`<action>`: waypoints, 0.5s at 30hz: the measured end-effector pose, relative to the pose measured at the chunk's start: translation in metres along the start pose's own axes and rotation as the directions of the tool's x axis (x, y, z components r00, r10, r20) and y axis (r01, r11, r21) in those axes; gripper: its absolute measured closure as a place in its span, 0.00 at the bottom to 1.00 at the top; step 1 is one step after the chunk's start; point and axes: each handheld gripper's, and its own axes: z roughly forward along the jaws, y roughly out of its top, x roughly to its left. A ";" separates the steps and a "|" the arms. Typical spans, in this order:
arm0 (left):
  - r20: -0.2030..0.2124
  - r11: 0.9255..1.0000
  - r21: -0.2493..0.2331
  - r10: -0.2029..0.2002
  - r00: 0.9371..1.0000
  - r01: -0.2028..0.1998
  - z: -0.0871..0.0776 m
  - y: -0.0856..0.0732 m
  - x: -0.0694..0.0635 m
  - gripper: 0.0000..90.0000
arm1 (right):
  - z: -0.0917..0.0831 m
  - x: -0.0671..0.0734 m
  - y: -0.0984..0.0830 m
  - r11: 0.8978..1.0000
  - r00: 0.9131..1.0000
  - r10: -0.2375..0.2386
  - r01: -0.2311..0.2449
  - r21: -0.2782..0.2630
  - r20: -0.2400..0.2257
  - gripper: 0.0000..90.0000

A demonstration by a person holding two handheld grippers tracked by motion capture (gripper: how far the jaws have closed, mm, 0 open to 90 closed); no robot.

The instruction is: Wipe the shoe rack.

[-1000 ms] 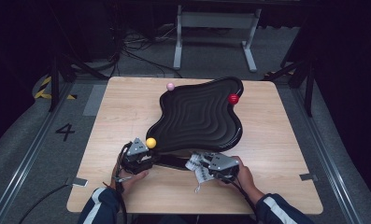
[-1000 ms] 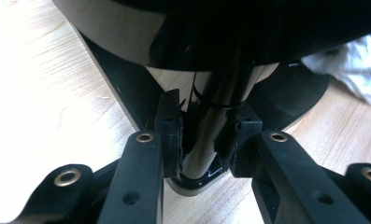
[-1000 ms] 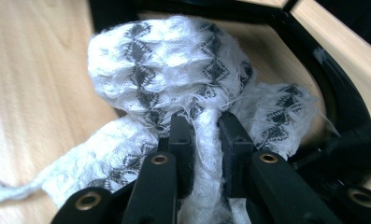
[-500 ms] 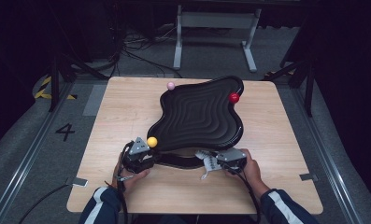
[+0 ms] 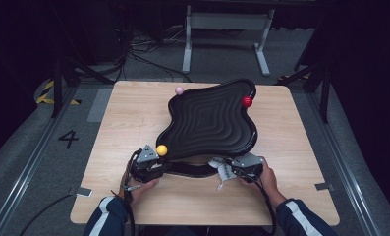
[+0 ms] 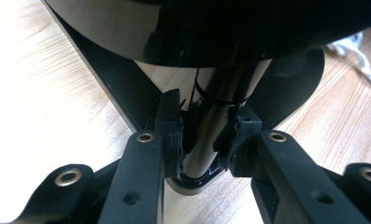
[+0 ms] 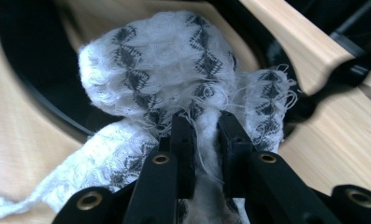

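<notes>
Dark floor with loose cables surrounds the pale wooden worktop (image 5: 133,123), where a wavy black tray (image 5: 209,120) lies, its long axis running from my near left to the far right corner. My left tool (image 6: 204,140) is clamped on a shiny black post (image 6: 211,130) under the tray's near left edge. My right tool (image 7: 206,140) is pinched on a white patterned cloth (image 7: 174,70) at the near edge. Yellow (image 5: 161,150), pink (image 5: 179,90) and red (image 5: 246,101) balls sit at the rim.
</notes>
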 end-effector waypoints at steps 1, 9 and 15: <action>0.002 1.000 0.003 0.001 1.000 -0.001 0.000 0.000 0.000 0.80 | 0.000 0.004 0.001 1.000 1.000 0.003 -0.003 -0.001 -0.013 0.87; 0.005 1.000 -0.001 -0.011 1.000 0.011 0.000 -0.001 -0.001 0.80 | 0.007 0.026 0.011 0.999 0.996 -0.051 0.050 -0.020 -0.073 0.87; 0.005 1.000 0.003 0.002 1.000 -0.002 0.001 0.000 0.000 0.80 | 0.009 0.017 0.010 0.996 0.996 -0.090 0.090 0.004 -0.021 0.88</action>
